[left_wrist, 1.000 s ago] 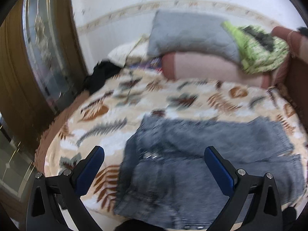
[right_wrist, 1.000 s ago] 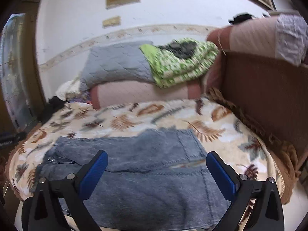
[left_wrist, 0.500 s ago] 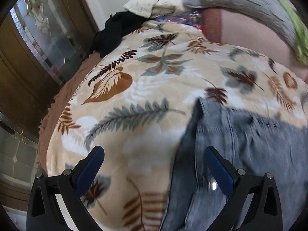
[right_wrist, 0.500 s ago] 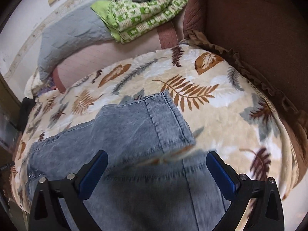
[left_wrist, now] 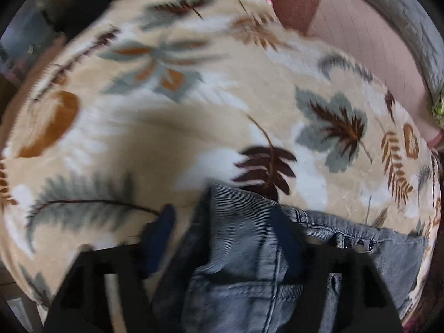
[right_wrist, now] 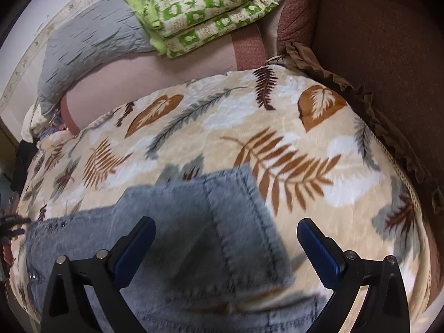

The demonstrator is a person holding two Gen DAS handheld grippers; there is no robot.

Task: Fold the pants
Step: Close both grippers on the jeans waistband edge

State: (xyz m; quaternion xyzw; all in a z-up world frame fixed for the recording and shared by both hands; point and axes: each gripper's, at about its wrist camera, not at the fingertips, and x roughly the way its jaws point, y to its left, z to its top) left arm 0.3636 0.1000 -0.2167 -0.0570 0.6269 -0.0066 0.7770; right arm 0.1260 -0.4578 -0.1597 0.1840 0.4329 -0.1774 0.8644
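Note:
Grey-blue jeans [left_wrist: 244, 252] lie flat on a leaf-print blanket [left_wrist: 172, 127]. In the left wrist view my left gripper [left_wrist: 223, 230] points steeply down at the waistband corner. Its jaws are closing, with that corner between the blurred blue fingers [left_wrist: 163, 230], and I see no pad pressing the cloth. In the right wrist view the jeans [right_wrist: 194, 208] end in a stitched leg hem [right_wrist: 251, 194]. My right gripper [right_wrist: 226, 238] hovers just above that leg end, wide open and holding nothing.
A grey pillow [right_wrist: 91, 44] and a folded green-and-white quilt [right_wrist: 205, 14] rest on a pink bolster [right_wrist: 155, 69] at the far side. A brown padded headboard [right_wrist: 374, 41] rises on the right. Dark clothing [left_wrist: 80, 8] lies at the blanket's far left edge.
Both grippers dropped and tilted down toward the jeans. The left one reached the waistband corner and its jaws narrowed. The right one closed in on the leg hem, still wide open.

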